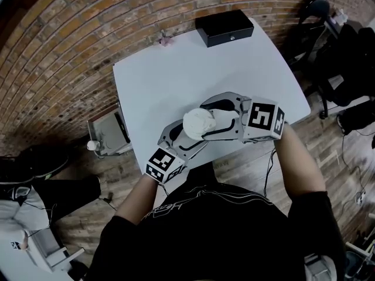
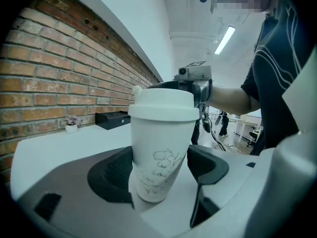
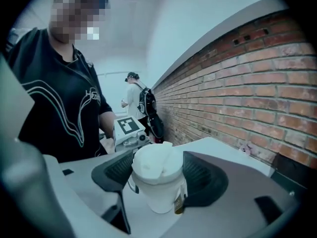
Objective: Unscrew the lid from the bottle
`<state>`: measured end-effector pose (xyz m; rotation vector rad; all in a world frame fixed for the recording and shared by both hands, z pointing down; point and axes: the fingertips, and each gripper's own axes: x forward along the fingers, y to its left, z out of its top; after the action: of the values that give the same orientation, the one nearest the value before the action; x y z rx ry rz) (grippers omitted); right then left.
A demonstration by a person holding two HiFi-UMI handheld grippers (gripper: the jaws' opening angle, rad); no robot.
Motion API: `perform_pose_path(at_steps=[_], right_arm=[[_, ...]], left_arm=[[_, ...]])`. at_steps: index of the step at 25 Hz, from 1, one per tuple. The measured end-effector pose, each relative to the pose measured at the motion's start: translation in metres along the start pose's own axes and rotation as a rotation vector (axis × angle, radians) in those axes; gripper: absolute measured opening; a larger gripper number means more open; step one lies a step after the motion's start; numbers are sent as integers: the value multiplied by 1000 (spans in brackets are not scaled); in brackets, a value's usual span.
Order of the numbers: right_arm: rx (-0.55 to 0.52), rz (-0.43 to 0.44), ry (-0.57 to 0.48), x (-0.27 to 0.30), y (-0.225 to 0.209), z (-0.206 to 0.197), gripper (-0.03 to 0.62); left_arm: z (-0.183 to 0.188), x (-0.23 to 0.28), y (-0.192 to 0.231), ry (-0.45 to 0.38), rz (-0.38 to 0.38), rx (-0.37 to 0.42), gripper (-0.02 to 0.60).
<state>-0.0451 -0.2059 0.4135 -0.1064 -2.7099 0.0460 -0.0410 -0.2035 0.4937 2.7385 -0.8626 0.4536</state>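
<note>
Brick wall [image 1: 70, 40] behind a white counter [image 1: 170, 81]. A black box [image 1: 225, 28] is noted at 12 o'clock and a small plant [image 1: 164, 39] at 11.

The bottle [image 2: 158, 152] is found upright at 6 o'clock, near the counter's front edge. Whether its base rests on the counter cannot be told.

Its body is clamped by the left tool [image 2: 161, 166], with pads at 9 and 3 o'clock. This is judged to be an anchor, so that the body cannot turn.

The lid [image 3: 154, 163], seated on the body, is gripped by the right tool [image 3: 158, 172] from the opposite side, with the pads set against its rim. Opposed grips are judged suited to twisting. No loosening is seen yet.
</note>
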Motion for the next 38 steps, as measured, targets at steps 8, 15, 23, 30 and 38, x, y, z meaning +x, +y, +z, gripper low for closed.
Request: perform_pose_path(at_steps=[8,15,23,30,38], right_arm=[[-200,228,203,3,4,-1,313],[-147,127,142,6,2,2,324],[56,-207,-69,-10,-3,10,345],[171,-428,-112,-2,-5,3,343],[190,-526,-137,7,-4,-1,348]], left_arm=[[0,1,-1,-1,-5,-1,364],[0,0,1,-11,-4,-1,364],[-1,2,2,-24,5,-8,364],[-2,1,4,-30,17,-9,364],[-1,2,3,-38,26,-16,364]])
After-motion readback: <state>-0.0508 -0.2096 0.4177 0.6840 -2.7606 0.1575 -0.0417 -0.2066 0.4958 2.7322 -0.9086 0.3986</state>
